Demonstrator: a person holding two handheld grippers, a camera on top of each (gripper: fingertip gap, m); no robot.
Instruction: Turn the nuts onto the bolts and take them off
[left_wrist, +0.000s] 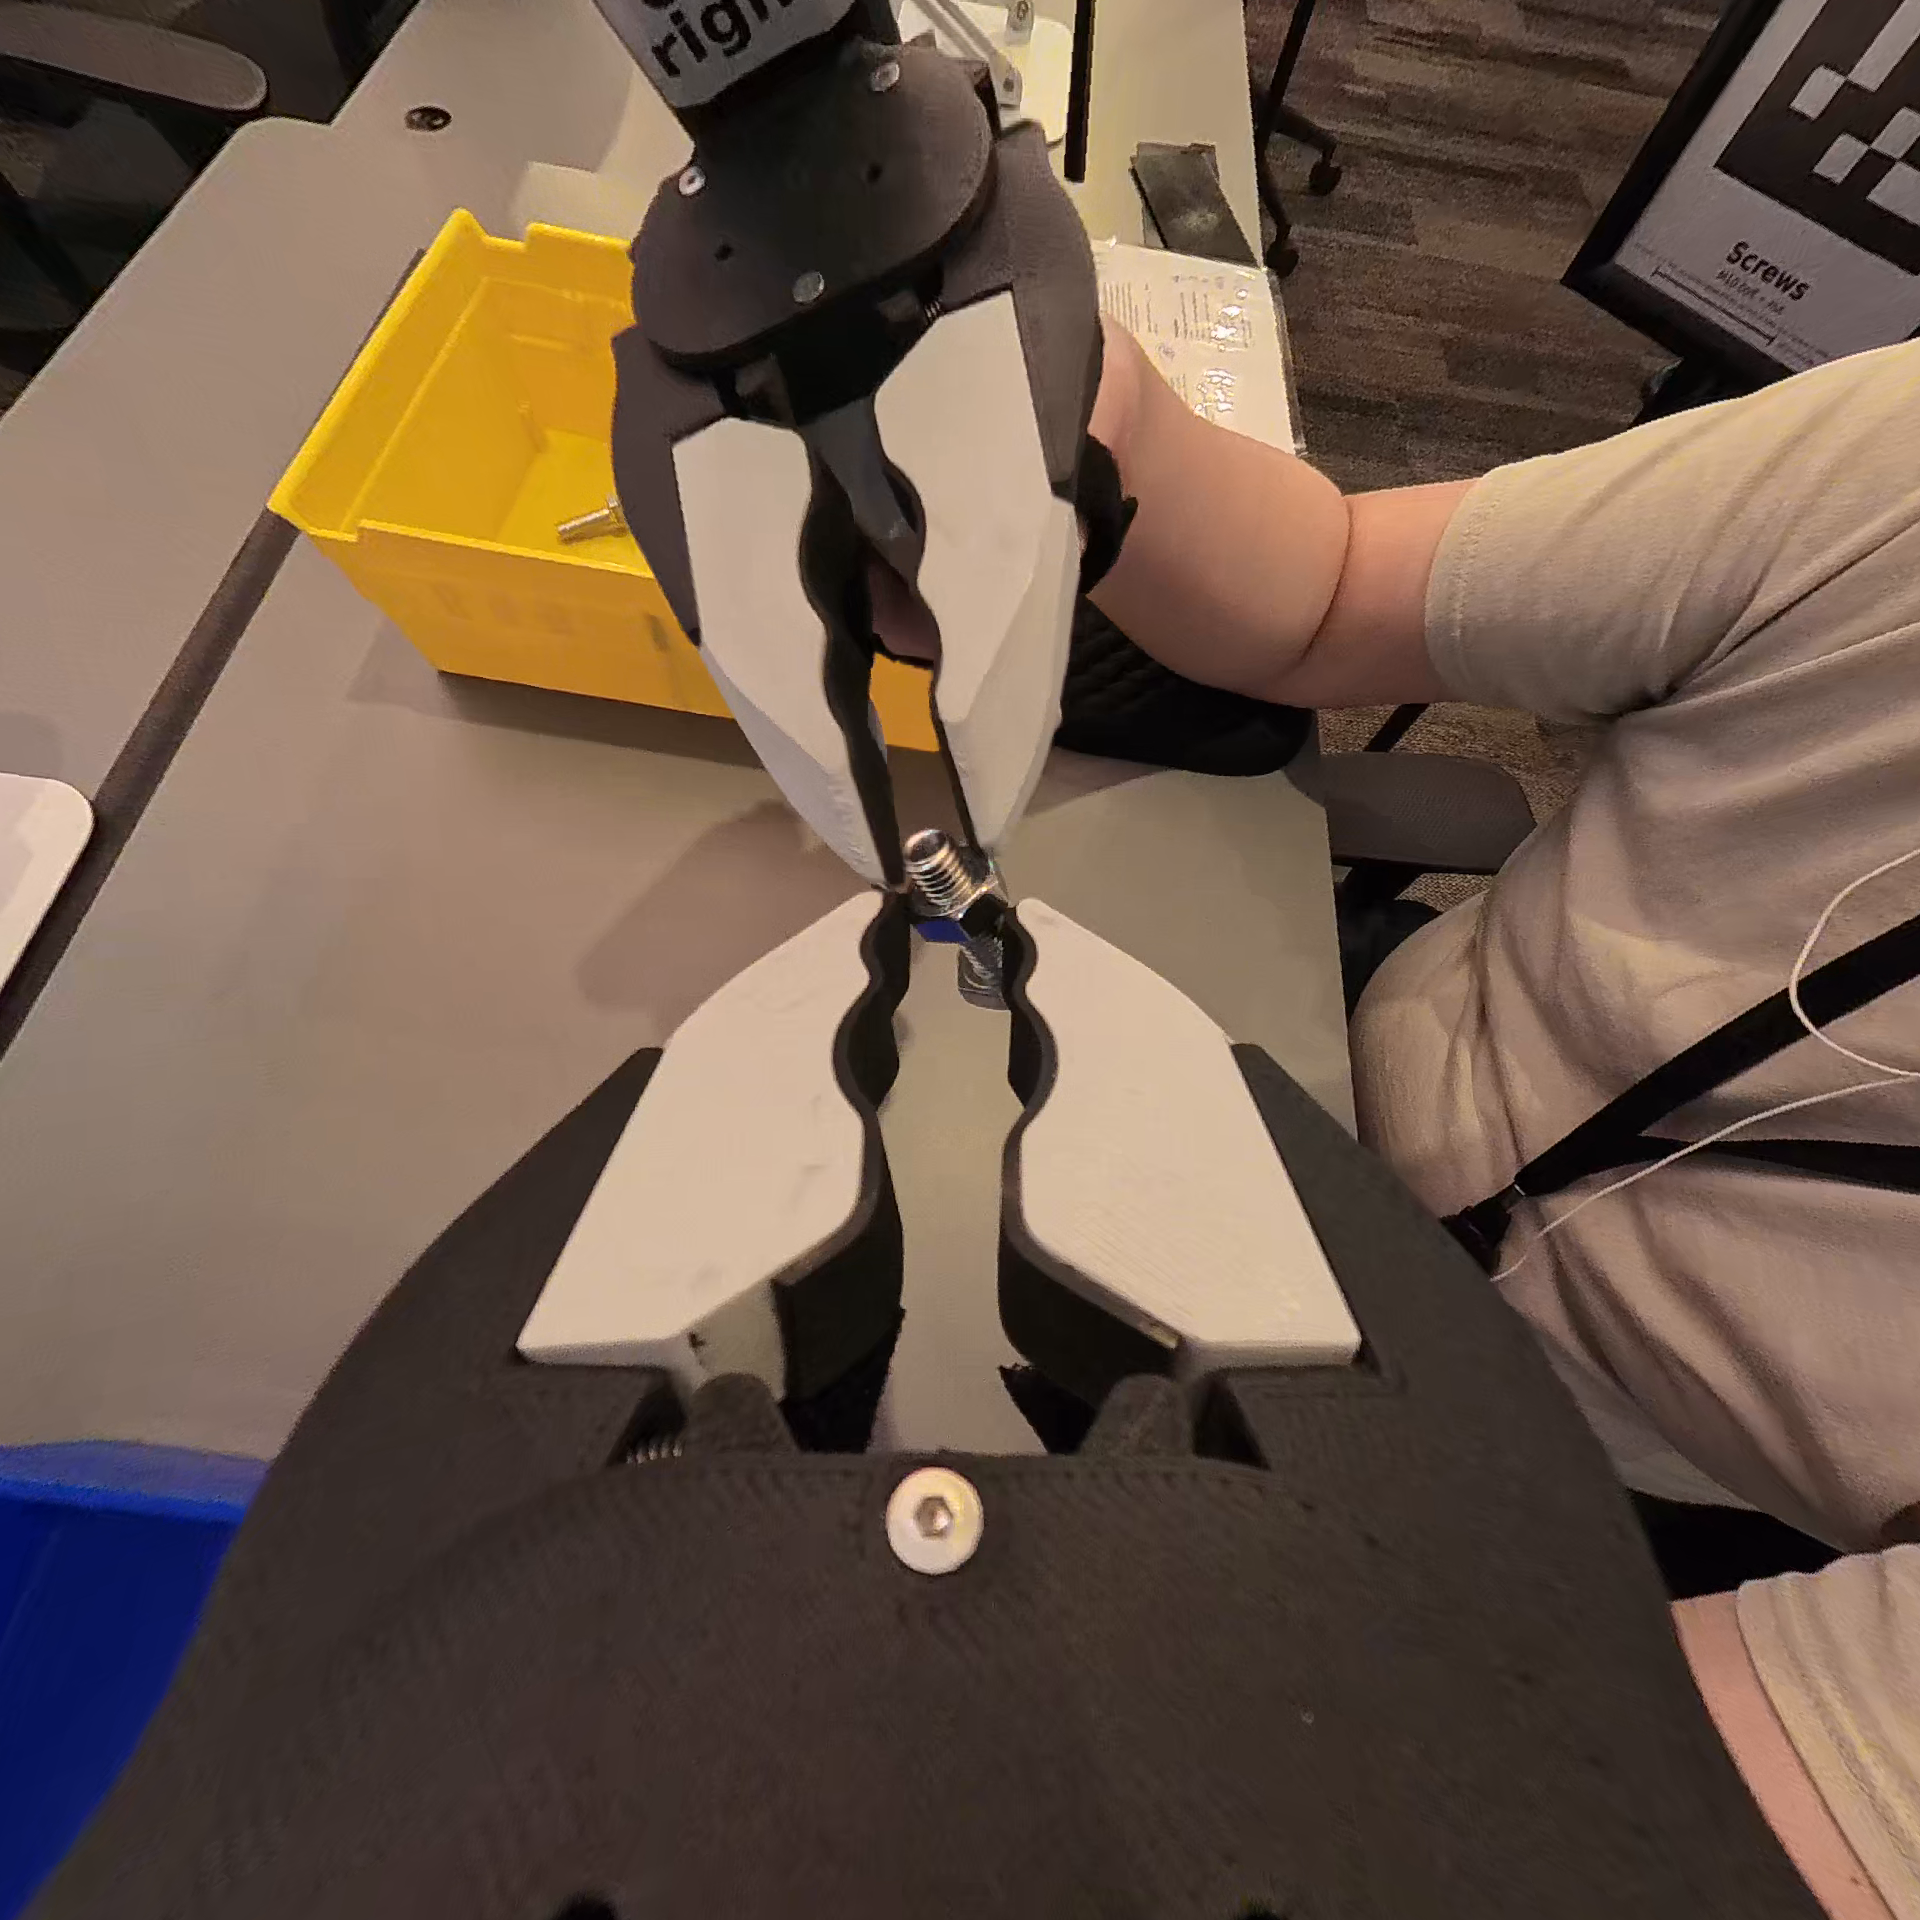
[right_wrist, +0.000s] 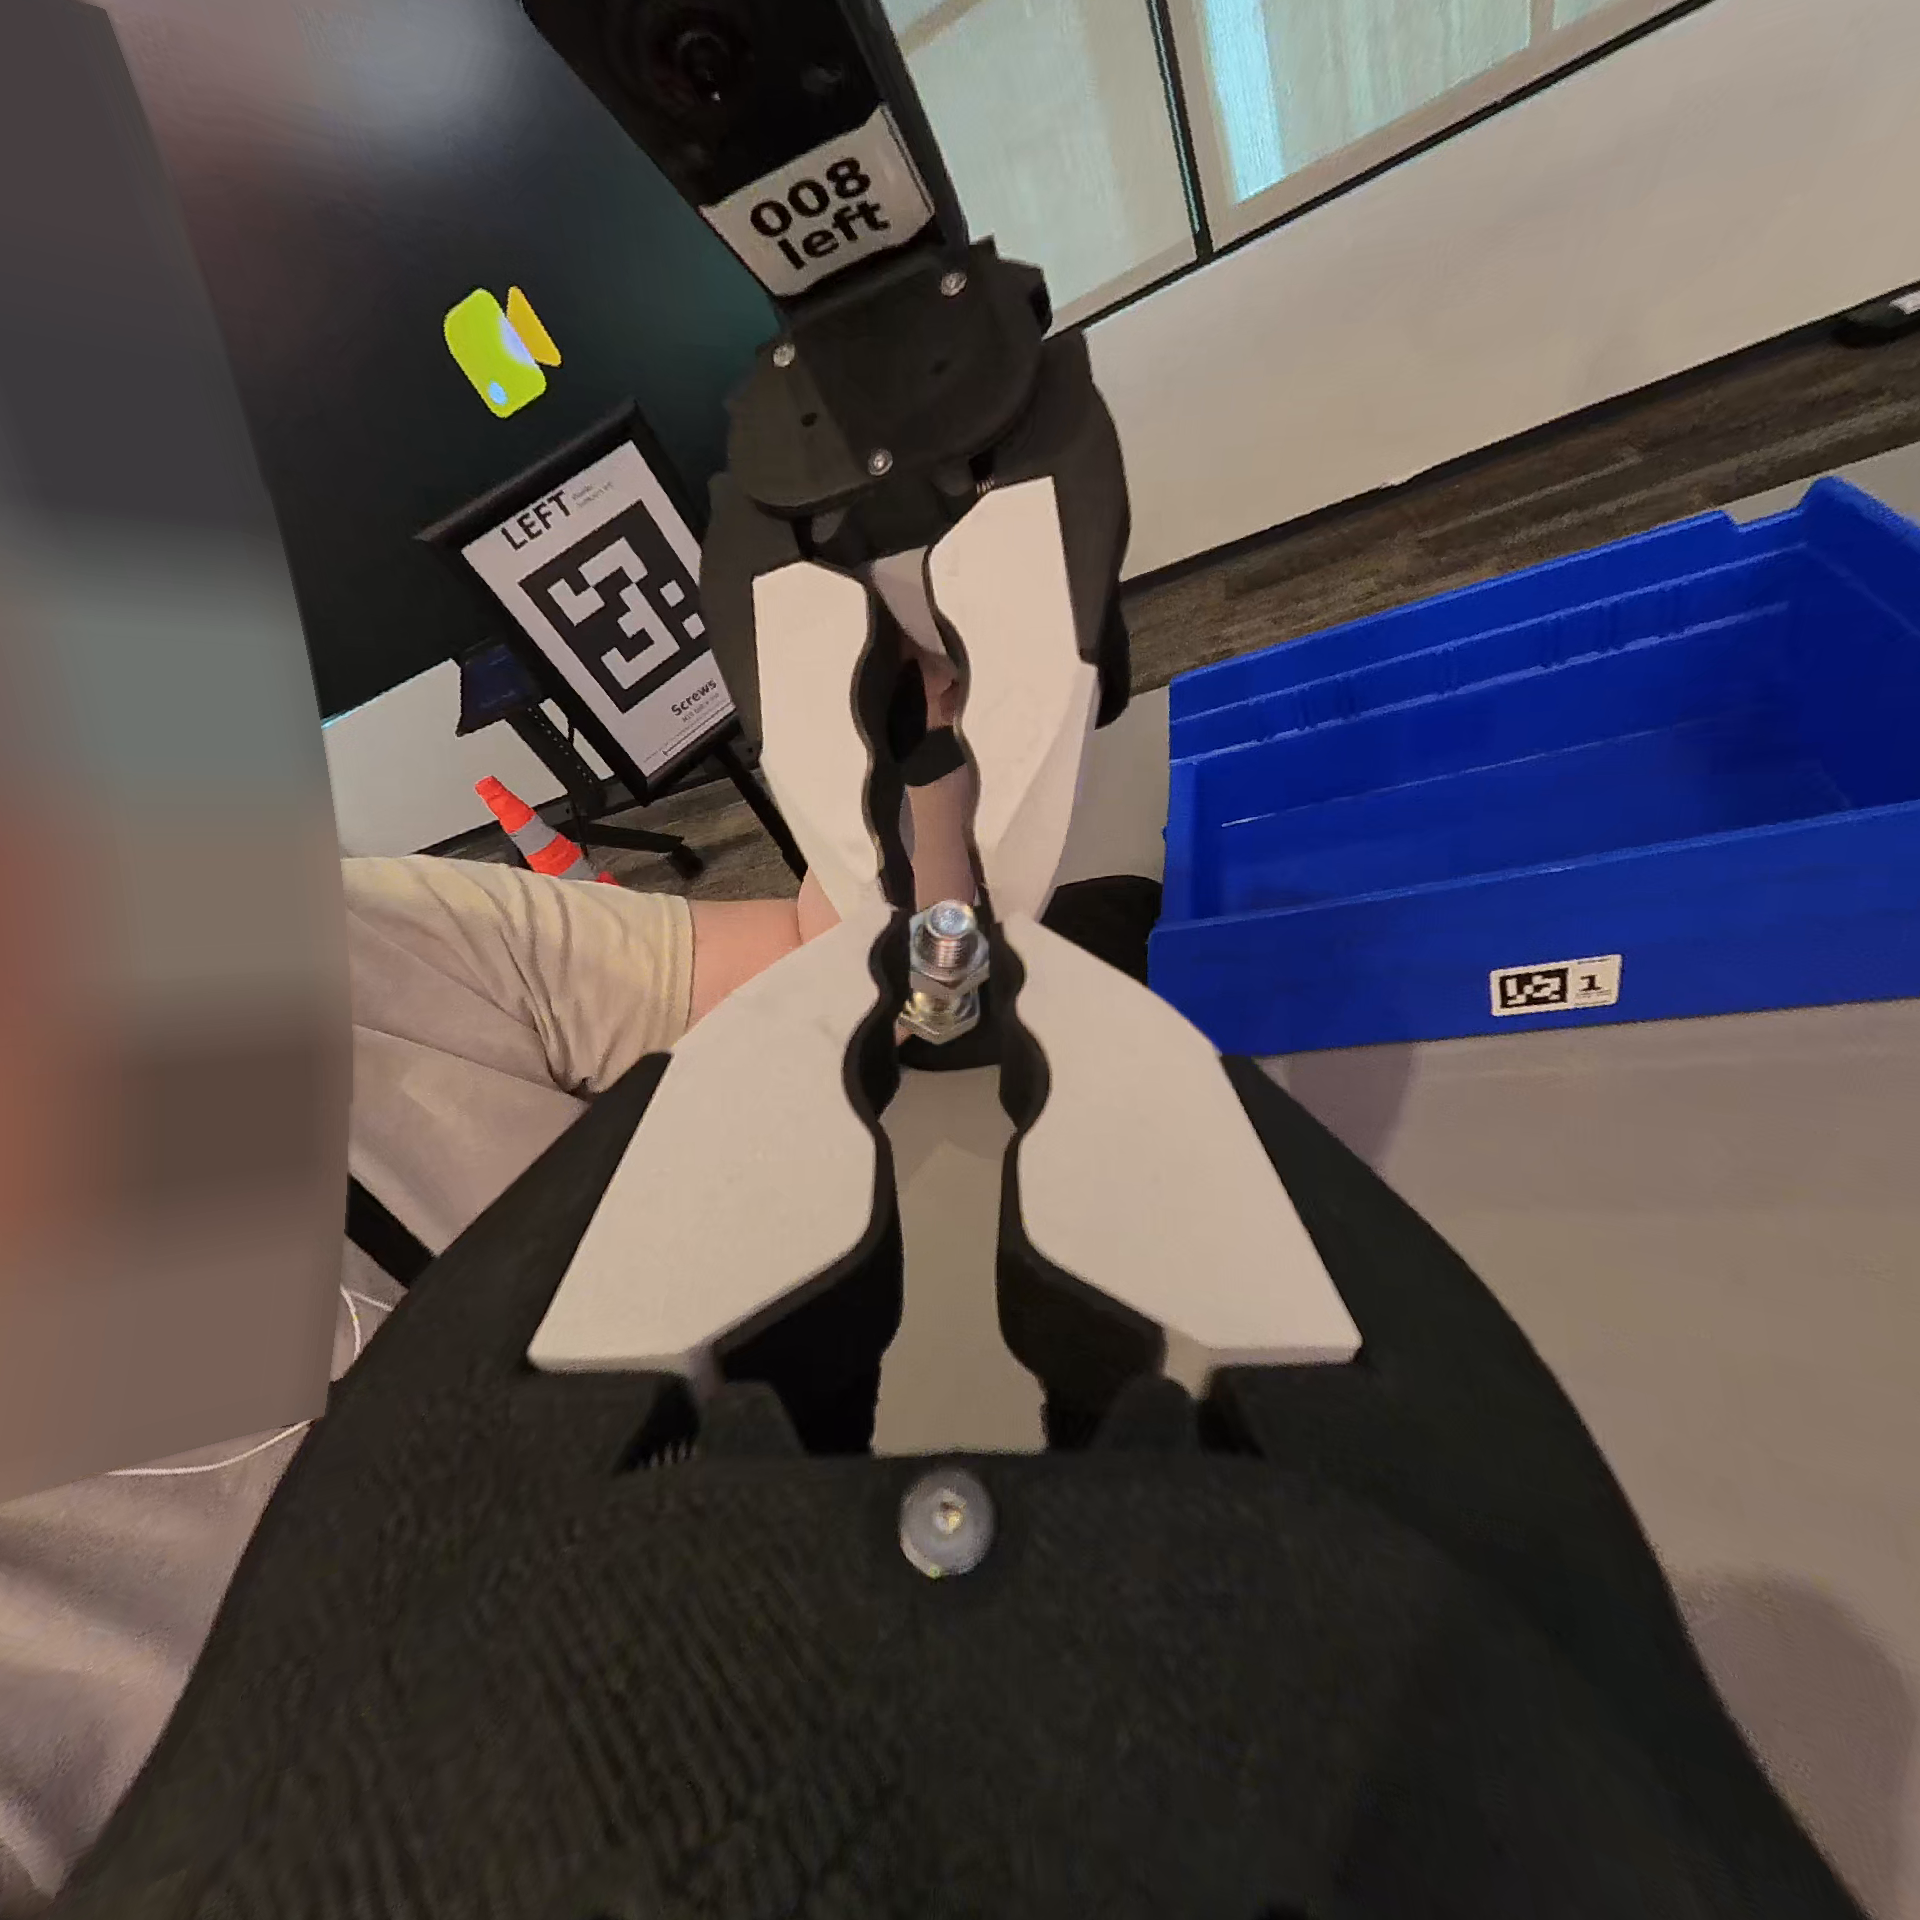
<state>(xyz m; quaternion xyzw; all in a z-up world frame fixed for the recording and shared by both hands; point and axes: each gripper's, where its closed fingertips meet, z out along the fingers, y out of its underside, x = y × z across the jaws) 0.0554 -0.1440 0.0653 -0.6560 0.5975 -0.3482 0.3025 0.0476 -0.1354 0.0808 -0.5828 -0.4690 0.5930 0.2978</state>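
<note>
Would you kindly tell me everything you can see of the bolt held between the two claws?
The bolt is shiny silver metal with a threaded shaft, and nuts sit around its middle. It is held in the air above the grey table, roughly upright in the right wrist view, its flat threaded end uppermost. The left claw and the right claw meet on it tip to tip from opposite sides. Its head cannot be made out.

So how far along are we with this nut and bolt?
Done: the nut is on the bolt, with several threads showing past it. In hand: the left gripper clamps the bolt low down, and the right gripper appears to pinch the nut. Left: I cannot tell whether the nut is going on or coming off. A spare bolt lies in the yellow bin.
</note>
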